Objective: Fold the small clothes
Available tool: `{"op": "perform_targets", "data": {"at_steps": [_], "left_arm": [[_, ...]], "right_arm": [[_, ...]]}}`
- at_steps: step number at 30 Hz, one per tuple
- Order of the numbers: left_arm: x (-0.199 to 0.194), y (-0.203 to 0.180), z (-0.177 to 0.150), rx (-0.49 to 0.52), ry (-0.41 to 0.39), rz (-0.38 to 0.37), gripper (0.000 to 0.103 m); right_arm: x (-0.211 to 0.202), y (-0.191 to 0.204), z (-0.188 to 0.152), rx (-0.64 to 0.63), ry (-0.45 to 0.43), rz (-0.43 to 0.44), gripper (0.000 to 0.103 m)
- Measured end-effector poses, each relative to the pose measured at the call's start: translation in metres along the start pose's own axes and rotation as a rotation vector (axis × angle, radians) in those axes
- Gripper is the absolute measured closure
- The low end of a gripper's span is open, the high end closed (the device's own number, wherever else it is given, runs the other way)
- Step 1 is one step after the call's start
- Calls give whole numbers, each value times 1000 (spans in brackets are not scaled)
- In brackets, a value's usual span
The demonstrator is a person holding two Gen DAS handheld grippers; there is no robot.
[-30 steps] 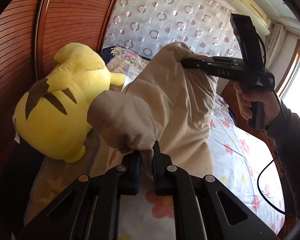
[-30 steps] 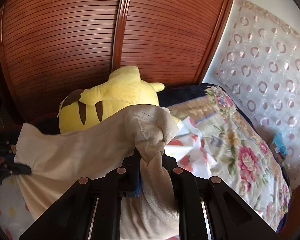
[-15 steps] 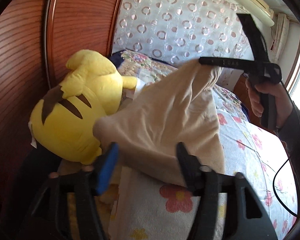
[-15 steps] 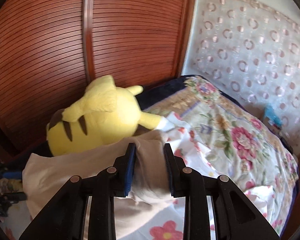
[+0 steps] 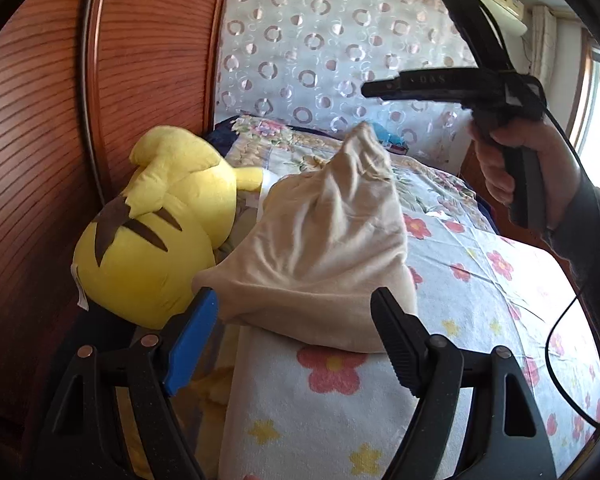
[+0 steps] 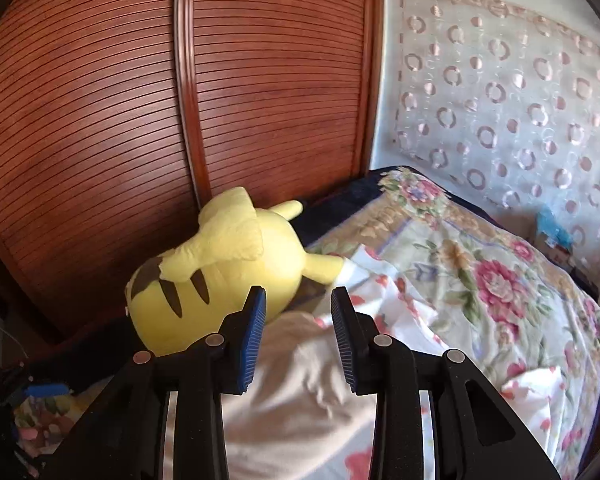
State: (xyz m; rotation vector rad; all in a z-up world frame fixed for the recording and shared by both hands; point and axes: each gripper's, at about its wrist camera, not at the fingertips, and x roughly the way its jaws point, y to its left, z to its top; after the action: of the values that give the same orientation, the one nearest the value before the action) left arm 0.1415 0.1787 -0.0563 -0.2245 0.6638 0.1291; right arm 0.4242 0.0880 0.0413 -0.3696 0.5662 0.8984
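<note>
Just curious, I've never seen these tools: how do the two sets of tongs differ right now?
The left tongs gape wide, the beige garment lying just beyond their tips. The right tongs show a narrower gap and sit higher, above the garment's peaked corner. The left set frames the cloth; the right set frames the yellow plush toy. Shared: both are opening, both grip nothing, and both have blue pads.

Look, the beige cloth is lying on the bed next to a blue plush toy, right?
Not quite: the plush toy is yellow with brown stripes, not blue. The left wrist view shows it right beside the beige cloth on the bed.
</note>
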Motion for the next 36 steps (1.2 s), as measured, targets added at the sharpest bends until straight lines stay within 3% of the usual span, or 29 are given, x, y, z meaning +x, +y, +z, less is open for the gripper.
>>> {"op": "perform_targets", "data": {"at_steps": [4, 11, 17, 19, 24, 27, 33, 36], "left_arm": [[-14, -18, 2, 44, -31, -23, 24], [-42, -59, 7, 104, -93, -71, 24], [-68, -102, 10, 161, -145, -123, 24], [-77, -116, 10, 179, -162, -145, 24], [-96, -145, 10, 203, -187, -153, 24], [-105, -159, 8, 221, -203, -121, 24], [-113, -171, 1, 216, -214, -77, 24], [-114, -173, -2, 221, -205, -92, 24]], "right_arm": [[-57, -3, -38, 53, -16, -71, 68], [-185, 34, -119, 114, -73, -174, 67], [-273, 66, -175, 195, -143, -254, 46], [-297, 78, -189, 211, -154, -303, 43], [-339, 111, -211, 276, -199, -379, 41], [-362, 131, -219, 309, -234, -445, 41], [-386, 160, -234, 351, -266, -490, 41], [-390, 168, -239, 369, -277, -503, 41]]}}
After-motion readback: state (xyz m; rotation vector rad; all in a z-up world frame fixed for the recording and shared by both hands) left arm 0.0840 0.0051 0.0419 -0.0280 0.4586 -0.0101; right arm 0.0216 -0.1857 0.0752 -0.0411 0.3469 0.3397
